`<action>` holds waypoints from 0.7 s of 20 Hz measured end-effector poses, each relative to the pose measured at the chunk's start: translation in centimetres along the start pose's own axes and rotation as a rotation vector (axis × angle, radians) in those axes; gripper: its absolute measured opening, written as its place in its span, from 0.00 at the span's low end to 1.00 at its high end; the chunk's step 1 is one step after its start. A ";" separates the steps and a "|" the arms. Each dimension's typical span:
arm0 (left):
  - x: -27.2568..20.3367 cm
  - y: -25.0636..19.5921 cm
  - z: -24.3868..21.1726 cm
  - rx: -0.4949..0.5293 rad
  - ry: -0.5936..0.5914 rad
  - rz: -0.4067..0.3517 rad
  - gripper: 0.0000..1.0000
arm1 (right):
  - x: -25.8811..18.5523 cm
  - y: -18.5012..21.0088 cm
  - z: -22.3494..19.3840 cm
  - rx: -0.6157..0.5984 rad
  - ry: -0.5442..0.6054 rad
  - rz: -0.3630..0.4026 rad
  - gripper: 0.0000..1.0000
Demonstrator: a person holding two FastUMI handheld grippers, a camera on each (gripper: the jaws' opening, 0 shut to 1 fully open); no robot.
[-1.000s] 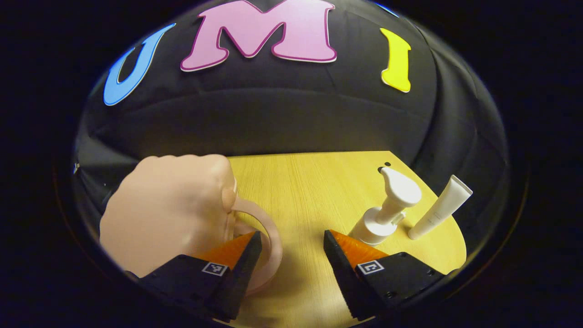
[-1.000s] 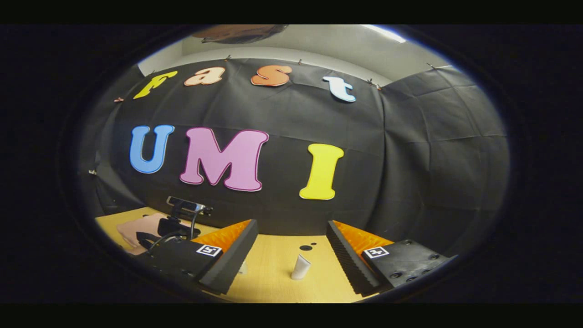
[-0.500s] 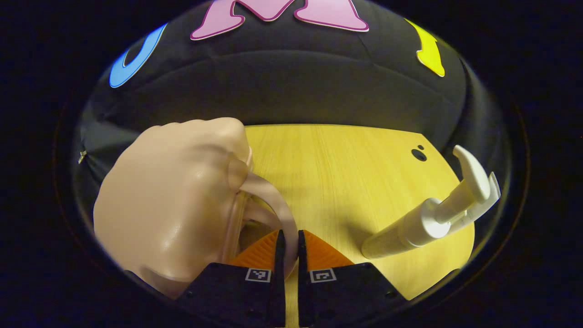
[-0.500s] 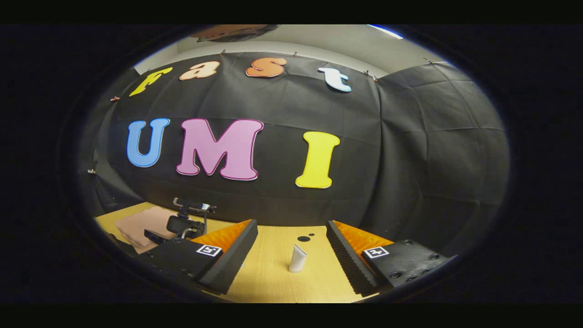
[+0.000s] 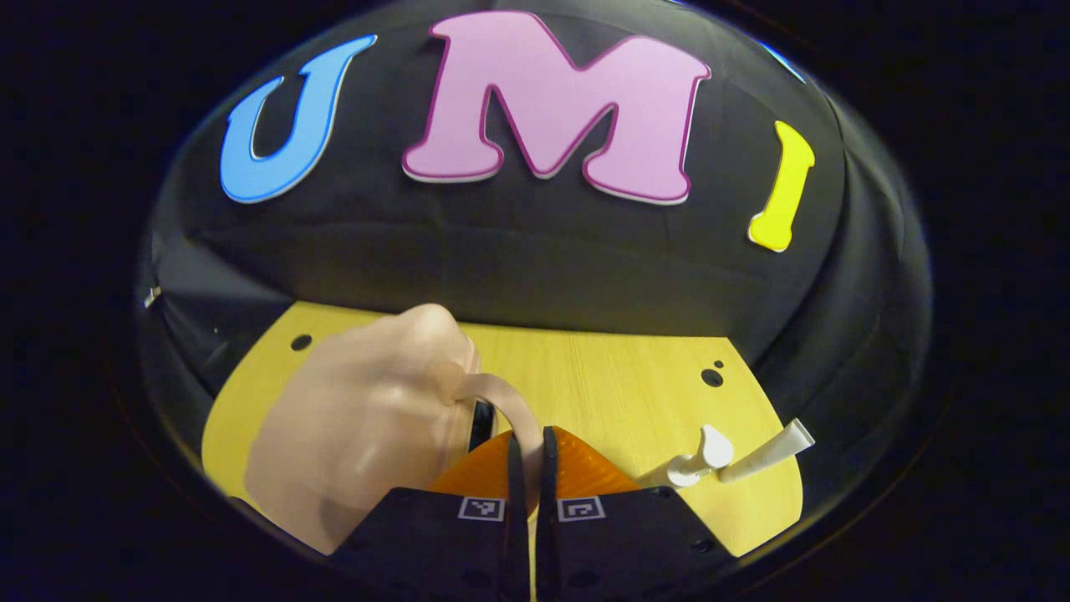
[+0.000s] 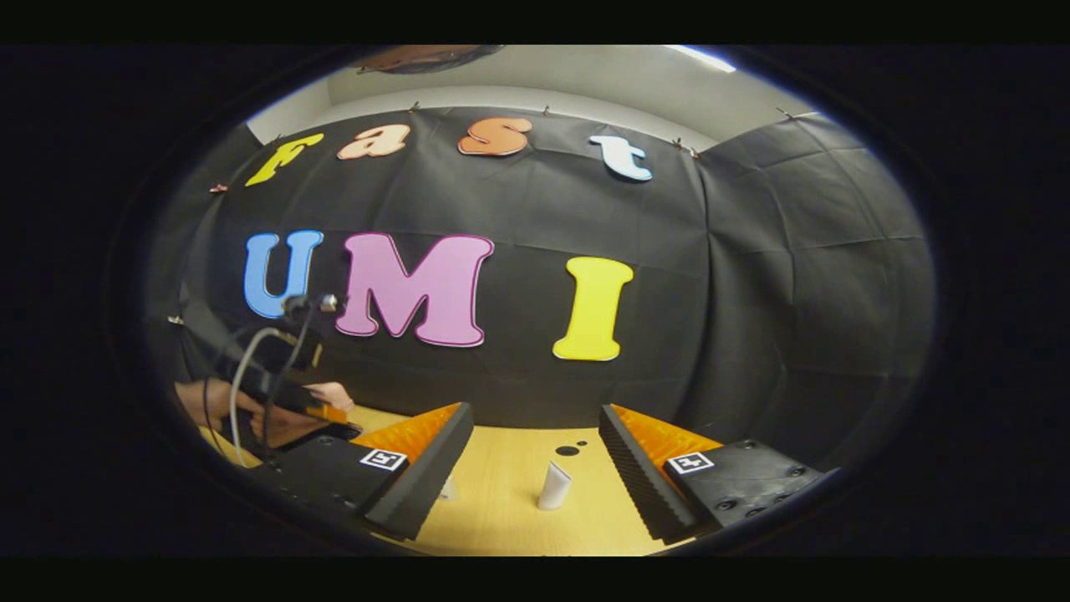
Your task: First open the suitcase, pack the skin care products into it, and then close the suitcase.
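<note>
Left tool (image 5: 528, 456) clenches the handle (image 5: 510, 405) of the pink suitcase (image 5: 359, 435) on the surface (image 5: 619, 376); right tool (image 6: 535, 451) hangs released above the white tube (image 6: 554, 486).

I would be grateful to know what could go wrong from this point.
The left tool pinches only the thin handle loop of the pink suitcase, so it may slip out. The case could swing toward the pump bottle and tube, which stand close together, and topple them.
</note>
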State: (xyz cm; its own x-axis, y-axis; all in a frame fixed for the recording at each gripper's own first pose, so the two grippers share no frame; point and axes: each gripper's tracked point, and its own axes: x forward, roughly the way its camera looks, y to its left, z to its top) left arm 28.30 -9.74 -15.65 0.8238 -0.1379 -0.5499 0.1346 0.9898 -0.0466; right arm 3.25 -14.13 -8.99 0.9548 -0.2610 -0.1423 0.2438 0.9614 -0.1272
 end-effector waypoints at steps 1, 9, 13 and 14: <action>-1.2 1.9 1.7 -0.006 -0.009 0.006 0.05 | 0.1 0.6 0.0 0.001 0.000 0.015 0.95; -6.0 20.2 7.4 0.053 -0.037 0.073 0.08 | 1.5 4.6 0.0 0.016 0.012 0.096 0.97; -4.6 31.9 6.9 0.067 -0.059 0.183 0.08 | 2.4 6.6 0.0 0.006 0.020 0.077 0.97; -4.5 34.6 6.0 0.078 -0.061 0.216 0.08 | 2.6 7.0 0.1 0.011 0.021 0.065 0.96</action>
State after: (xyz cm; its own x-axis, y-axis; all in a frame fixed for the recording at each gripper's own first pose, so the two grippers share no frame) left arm 32.60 24.92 -9.78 0.8693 0.0724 -0.4890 -0.0081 0.9912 0.1323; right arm 7.45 -8.03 -10.16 0.9649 -0.1994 -0.1706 0.1832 0.9773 -0.1063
